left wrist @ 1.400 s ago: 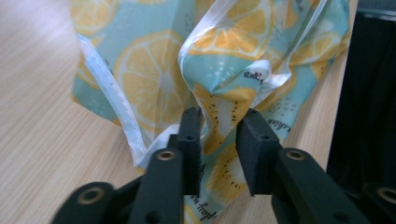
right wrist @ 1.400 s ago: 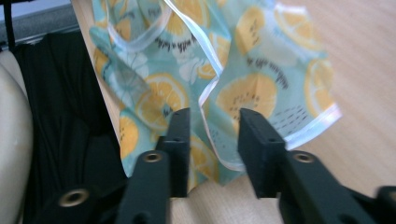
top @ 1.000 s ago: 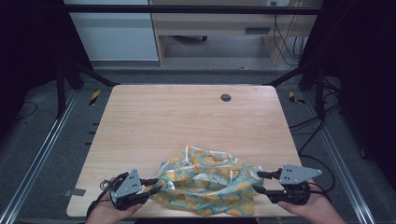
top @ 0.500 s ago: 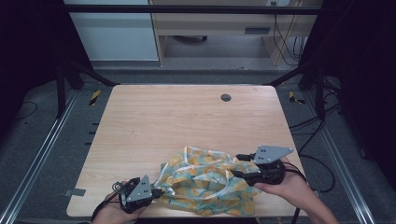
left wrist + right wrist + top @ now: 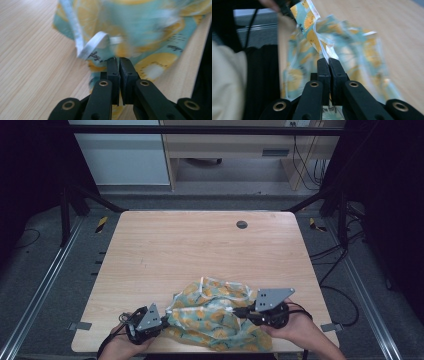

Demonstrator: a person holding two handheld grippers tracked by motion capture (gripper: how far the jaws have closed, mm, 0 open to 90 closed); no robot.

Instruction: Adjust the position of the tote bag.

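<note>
High view: the left tool (image 5: 162,321) and the right tool (image 5: 239,312) sit at either side of a crumpled teal cloth (image 5: 212,315) with a yellow citrus print, lying between them near the desk (image 5: 190,245) front edge.

Left gripper view: its jaws are pressed together on the cloth's edge, just below a white hem loop (image 5: 93,47).

Right gripper view: its jaws, having just closed, pinch a raised fold (image 5: 322,47) of cloth.
</note>
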